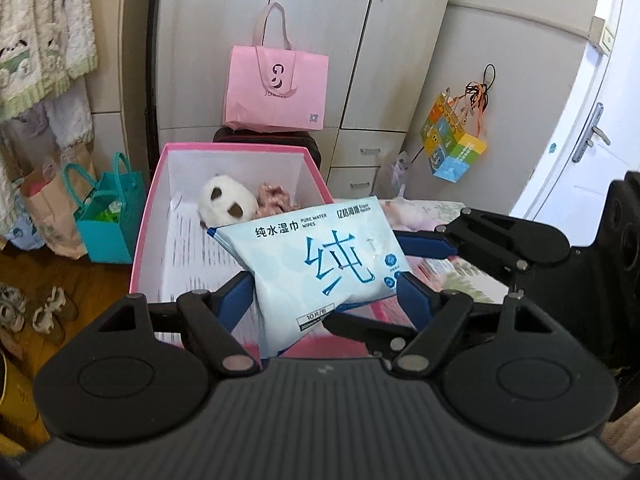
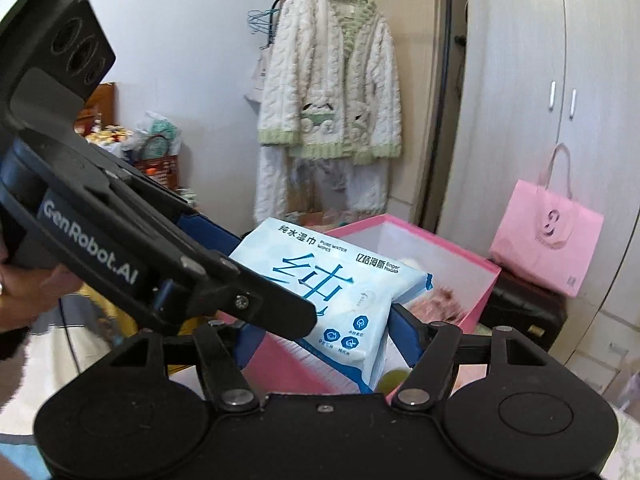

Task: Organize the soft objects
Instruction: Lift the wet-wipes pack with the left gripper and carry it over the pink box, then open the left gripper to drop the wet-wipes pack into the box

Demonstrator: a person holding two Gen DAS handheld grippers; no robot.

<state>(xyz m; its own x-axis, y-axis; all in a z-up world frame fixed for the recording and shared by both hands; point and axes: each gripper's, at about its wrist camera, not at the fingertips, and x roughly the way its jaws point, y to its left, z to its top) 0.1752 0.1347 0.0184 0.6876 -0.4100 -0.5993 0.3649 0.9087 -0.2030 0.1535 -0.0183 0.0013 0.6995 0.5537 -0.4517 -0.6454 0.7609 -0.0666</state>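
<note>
While you hold both tools over the box, the scene reads as follows:

Wipes: the pale blue wipes pack is lifted above the near part of the pink box, tilted, its printed face up.

Left gripper: your left gripper has its blue fingers pressed against both sides of the pack's lower part, closed on it.

Right gripper: from the right wrist view, your right gripper has one blue finger on each side of the pack; whether they press on it or stand just off it, you cannot tell. From the left wrist view it reaches in from the right, its tip hidden behind the pack.

Box: it is open, white inside, with a white plush with dark patches at the far end and a pink fuzzy item touching it on the right.

Beyond the box: a pink bag sits on a dark case just behind, against the wardrobe.

Left of box: a teal bag stands on the floor.

Further off: a white and green robe hangs on a rack.
</note>
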